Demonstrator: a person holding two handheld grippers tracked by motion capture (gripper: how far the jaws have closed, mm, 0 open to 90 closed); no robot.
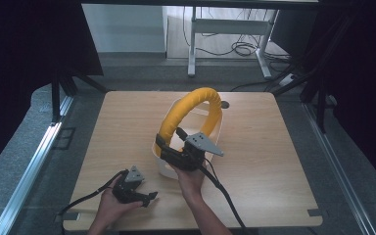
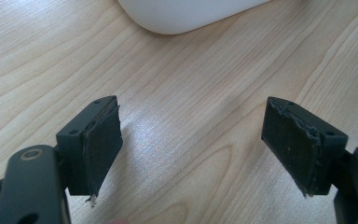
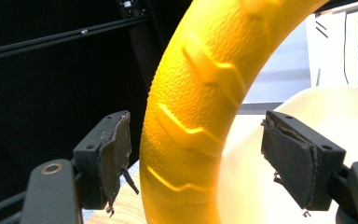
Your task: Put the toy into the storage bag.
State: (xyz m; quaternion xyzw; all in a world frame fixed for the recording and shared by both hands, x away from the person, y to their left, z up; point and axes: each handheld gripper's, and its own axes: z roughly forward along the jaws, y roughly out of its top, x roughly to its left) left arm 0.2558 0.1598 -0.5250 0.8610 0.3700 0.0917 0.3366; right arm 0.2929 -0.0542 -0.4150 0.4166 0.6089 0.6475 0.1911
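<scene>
From above, a yellow ring [image 1: 192, 111] stands in a white bowl [image 1: 162, 165] on the table [image 1: 274, 166]; the right gripper [image 1: 169, 143] sits at its near side, the left gripper [image 1: 152, 197] by the front edge. The left gripper view shows jaws wide, empty. In the right gripper view, the jaws stand apart around the ring without touching.

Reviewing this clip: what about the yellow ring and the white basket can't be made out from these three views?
- Yellow ring: its lower end, high view, hidden by the right gripper and the basket wall.
- White basket: its inside, high view, blocked by ring and gripper; left gripper view cuts it at the top edge.
- Right gripper view: the ring stands between open jaws; ring top cut off.
</scene>
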